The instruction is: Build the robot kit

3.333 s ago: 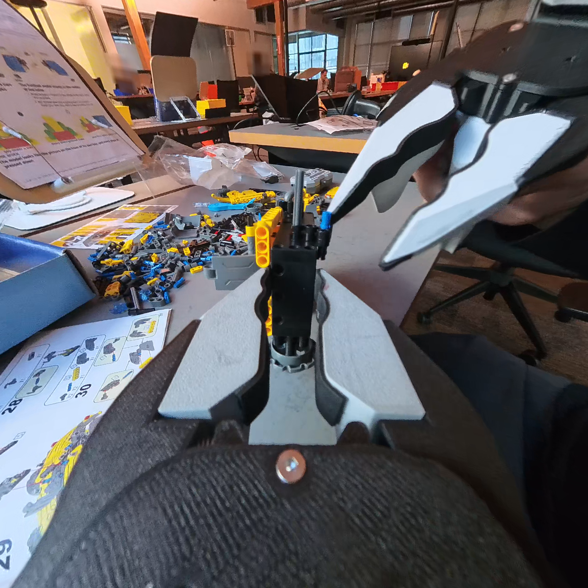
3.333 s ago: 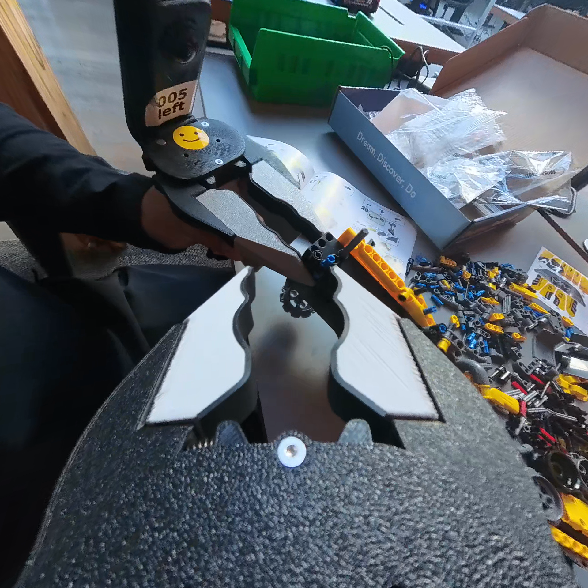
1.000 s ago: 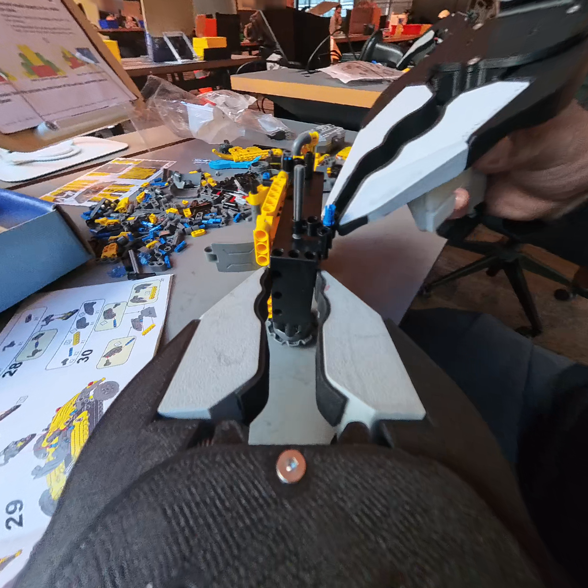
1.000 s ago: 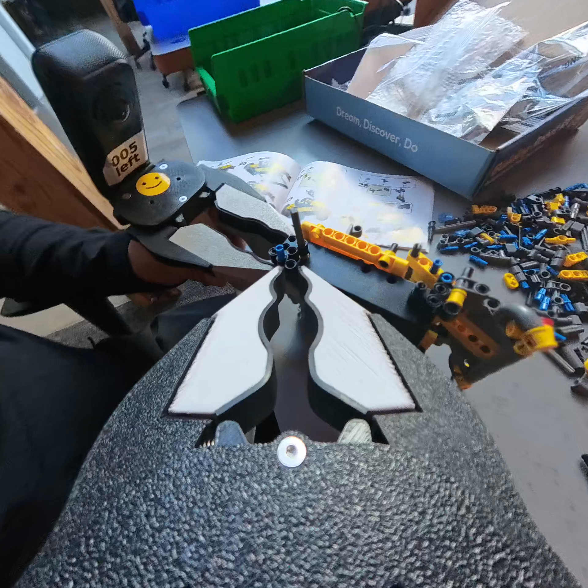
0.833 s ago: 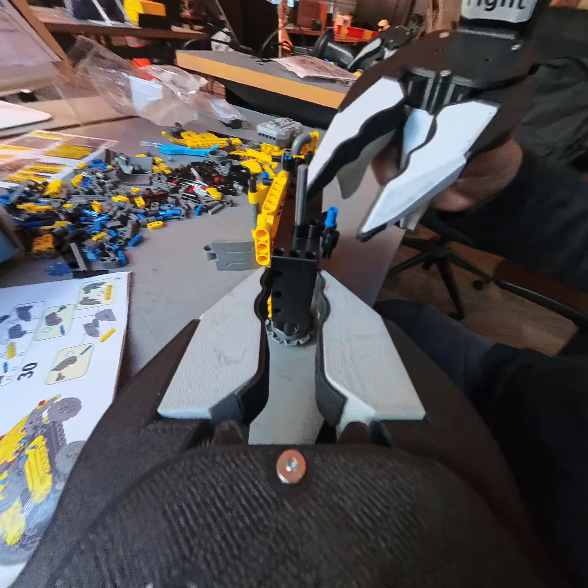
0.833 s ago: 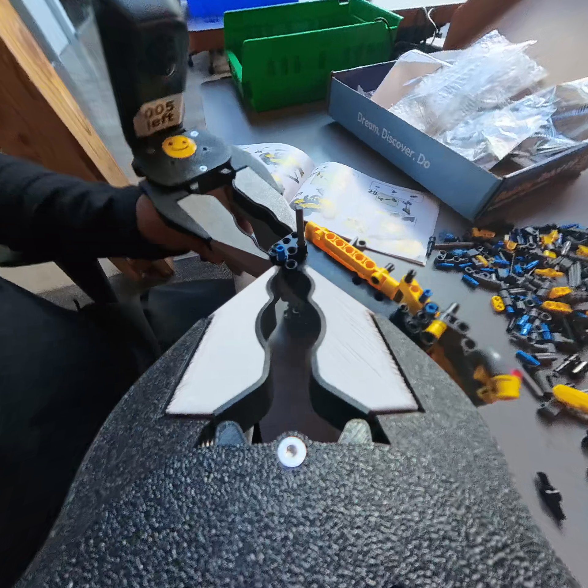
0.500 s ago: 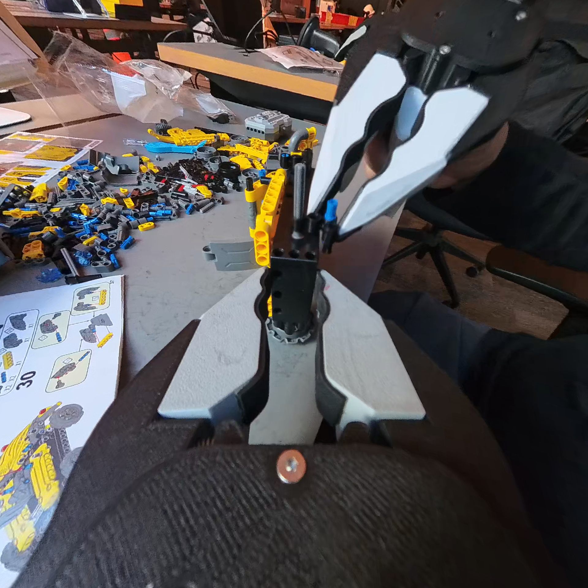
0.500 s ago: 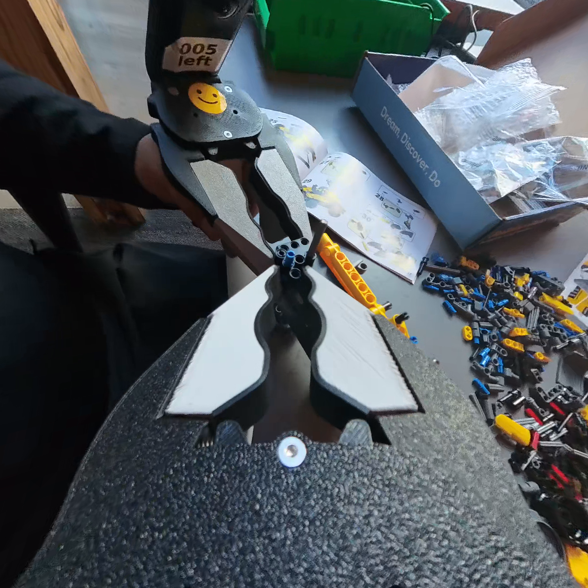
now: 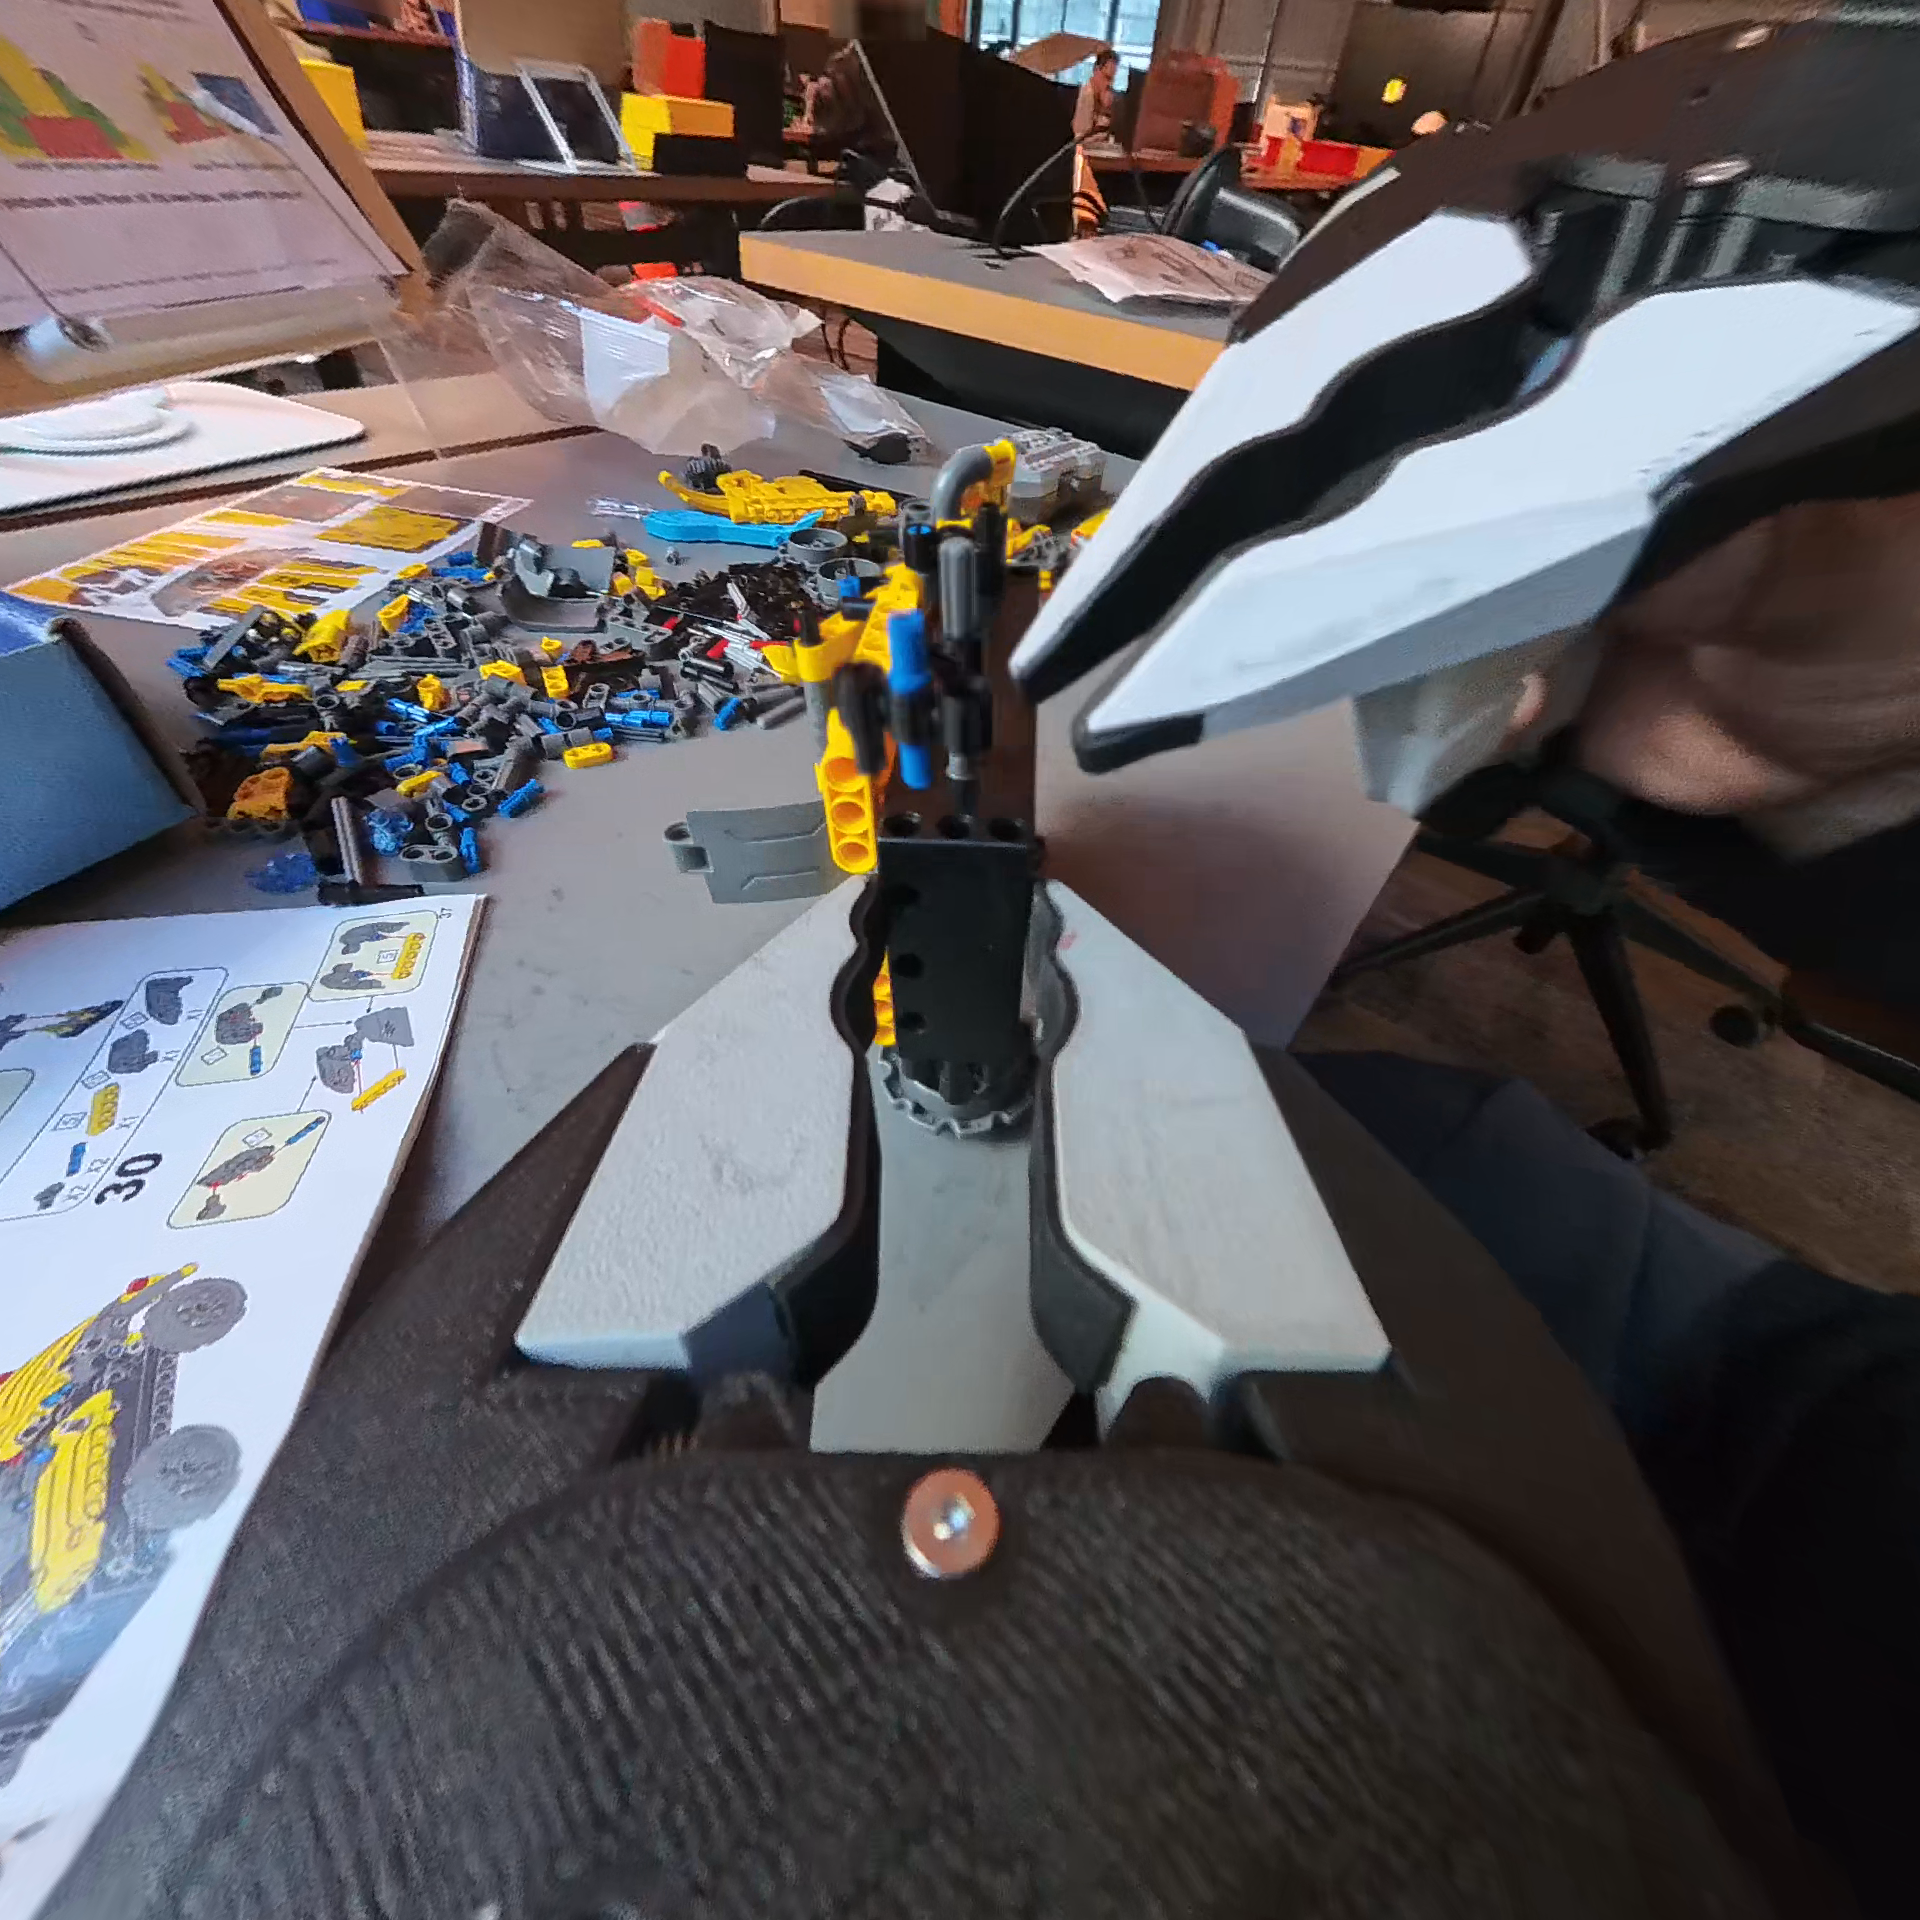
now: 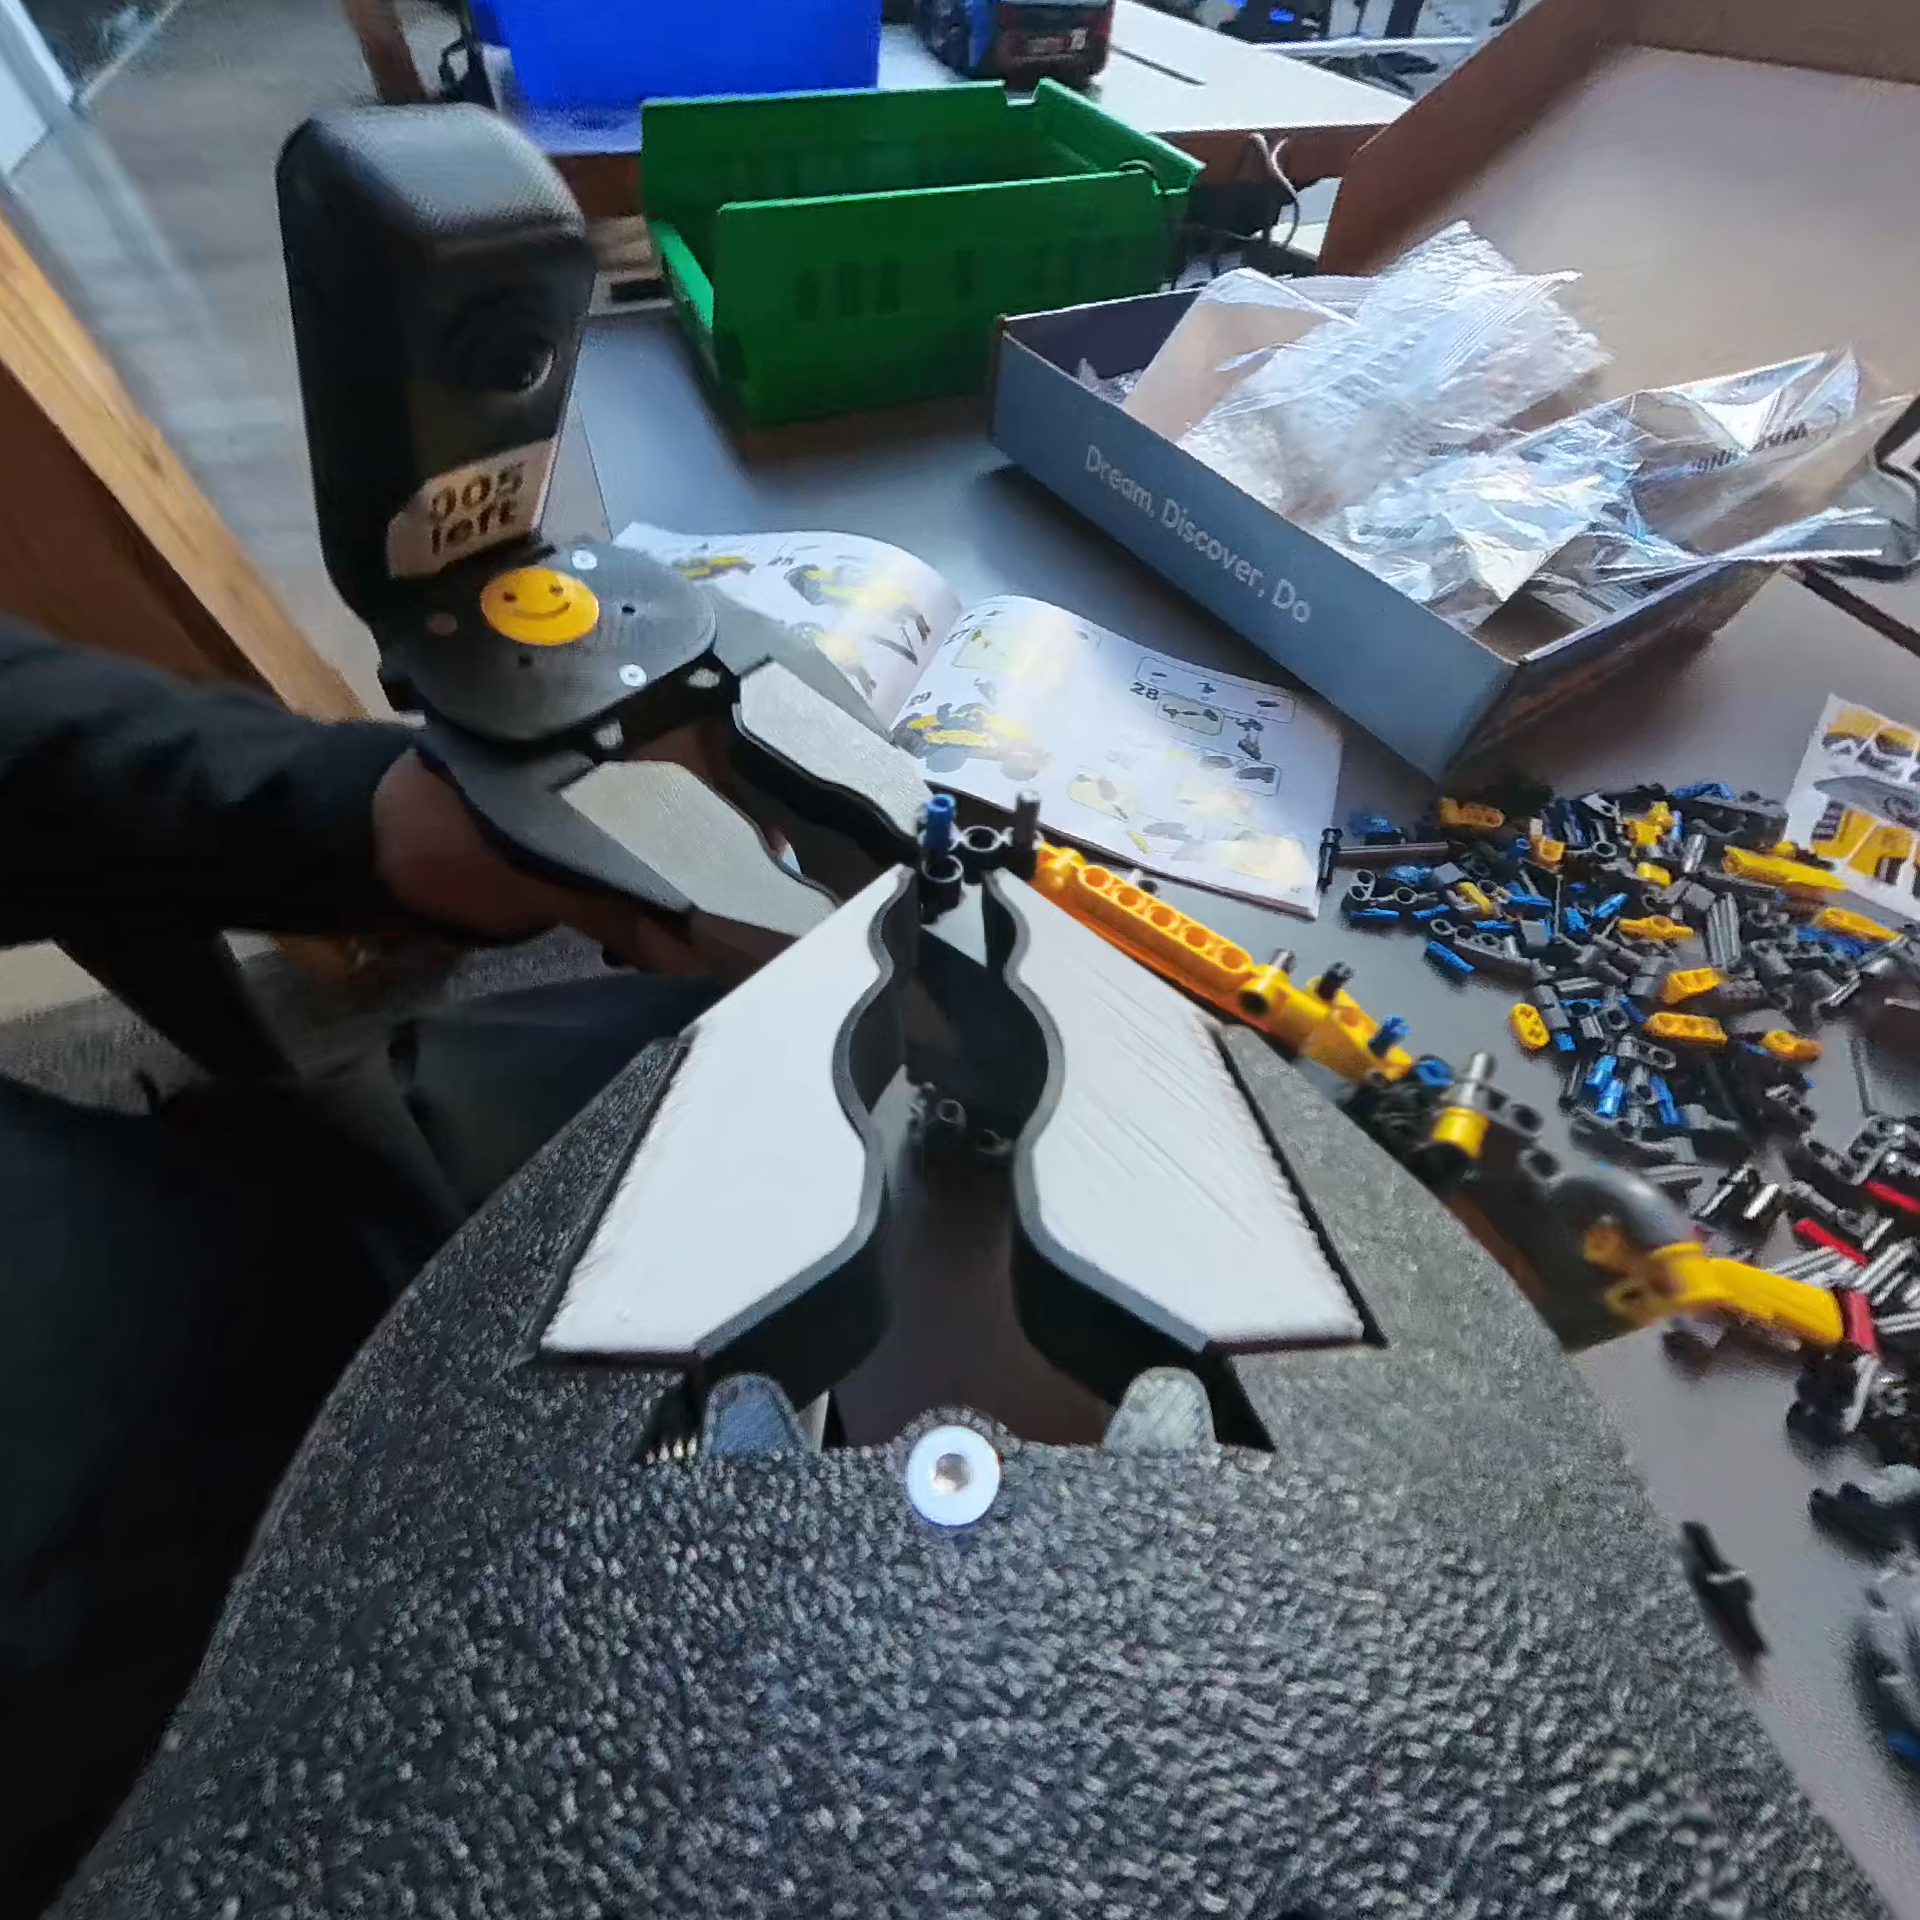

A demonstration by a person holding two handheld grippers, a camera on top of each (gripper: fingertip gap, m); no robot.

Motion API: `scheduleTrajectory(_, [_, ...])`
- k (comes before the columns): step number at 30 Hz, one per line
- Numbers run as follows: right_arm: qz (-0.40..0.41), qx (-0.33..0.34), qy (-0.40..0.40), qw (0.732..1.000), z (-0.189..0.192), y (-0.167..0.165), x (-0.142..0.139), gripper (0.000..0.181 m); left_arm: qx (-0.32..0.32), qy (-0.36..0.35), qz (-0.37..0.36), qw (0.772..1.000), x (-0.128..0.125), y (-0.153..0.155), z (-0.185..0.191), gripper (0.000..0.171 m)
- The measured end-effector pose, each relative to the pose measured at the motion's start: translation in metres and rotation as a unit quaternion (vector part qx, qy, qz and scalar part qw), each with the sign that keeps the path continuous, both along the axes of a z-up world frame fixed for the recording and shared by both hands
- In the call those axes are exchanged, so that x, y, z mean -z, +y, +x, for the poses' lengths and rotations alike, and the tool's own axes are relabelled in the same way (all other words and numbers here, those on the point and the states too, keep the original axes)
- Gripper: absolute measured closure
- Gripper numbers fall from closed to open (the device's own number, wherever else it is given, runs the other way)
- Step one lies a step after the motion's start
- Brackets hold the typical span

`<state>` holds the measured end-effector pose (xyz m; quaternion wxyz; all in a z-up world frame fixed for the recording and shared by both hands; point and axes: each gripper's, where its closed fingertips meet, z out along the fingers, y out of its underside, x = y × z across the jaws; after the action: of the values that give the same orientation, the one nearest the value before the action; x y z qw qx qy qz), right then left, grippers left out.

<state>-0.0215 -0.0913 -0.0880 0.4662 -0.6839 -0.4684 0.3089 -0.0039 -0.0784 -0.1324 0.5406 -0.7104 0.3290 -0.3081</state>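
Observation:
My left gripper (image 9: 951, 904) is shut on the black end of a long black-and-yellow brick assembly (image 9: 951, 935) and holds it above the table's near edge. The assembly (image 10: 1143, 925) runs away from the left gripper (image 10: 904, 831), with a yellow beam, a grey axle and a blue pin (image 9: 909, 675) standing up from it. My right gripper (image 10: 951, 883) has its jaws together. Its tips sit at the small black connector (image 10: 940, 868) beside the blue pin (image 10: 940, 816). In the left wrist view the right gripper (image 9: 1055, 712) is just right of the assembly.
A pile of loose small pieces (image 9: 468, 675) (image 10: 1662, 935) covers the table. An open instruction booklet (image 9: 208, 1143) (image 10: 1091, 748), a blue box (image 10: 1299, 603) of plastic bags, a green crate (image 10: 914, 239) and a grey panel piece (image 9: 758, 852) lie around. An office chair (image 9: 1579, 935) stands beyond the table edge. Left tips to right tips: about 5 cm.
Half a second ago my right gripper was open around the blue pin; now its jaws are together at the connector. My left gripper has kept its hold and tilted the assembly slightly.

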Motion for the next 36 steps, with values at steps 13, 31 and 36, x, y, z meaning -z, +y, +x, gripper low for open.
scheduleTrajectory(13, [0.017,0.055,-0.028,0.998,0.014,-0.013,0.009,0.170,-0.049,-0.004,0.005,0.999,0.000,0.002,0.010,0.148])
scheduleTrajectory(31, [0.054,0.118,-0.022,0.991,0.046,0.003,0.019,0.163,-0.053,0.047,0.033,0.997,0.011,-0.011,0.044,0.137])
scheduleTrajectory(36, [0.062,0.111,-0.017,0.992,0.051,0.001,0.020,0.161,0.008,0.138,0.136,0.981,0.005,-0.021,0.031,0.129])
